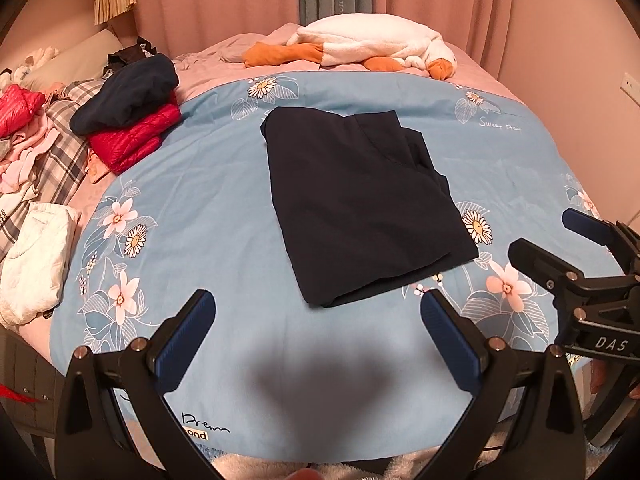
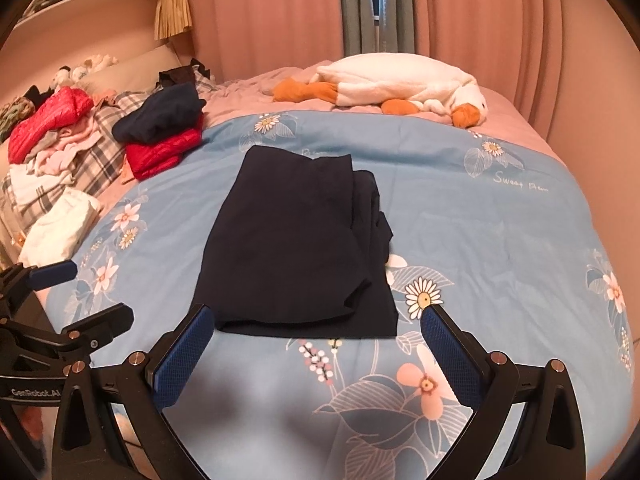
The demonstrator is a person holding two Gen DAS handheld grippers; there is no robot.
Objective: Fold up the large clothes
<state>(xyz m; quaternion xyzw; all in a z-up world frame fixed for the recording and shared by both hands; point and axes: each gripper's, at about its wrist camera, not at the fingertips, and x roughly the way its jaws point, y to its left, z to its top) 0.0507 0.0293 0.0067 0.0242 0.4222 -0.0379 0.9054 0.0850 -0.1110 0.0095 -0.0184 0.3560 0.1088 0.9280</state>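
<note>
A dark navy garment (image 1: 360, 204) lies folded in a rough rectangle in the middle of the light blue floral bedcover (image 1: 208, 208); it also shows in the right wrist view (image 2: 296, 248). My left gripper (image 1: 318, 300) is open and empty, just short of the garment's near edge. My right gripper (image 2: 318, 314) is open and empty, its fingertips at the garment's near edge. The right gripper also shows at the right of the left wrist view (image 1: 560, 236), and the left gripper at the left of the right wrist view (image 2: 92, 292).
A folded stack of a navy piece on a red jacket (image 1: 132, 120) sits at the far left. A heap of mixed clothes (image 1: 28, 152) and a white folded item (image 1: 36, 264) lie along the left edge. A plush goose (image 1: 372, 46) lies at the back, before pink curtains.
</note>
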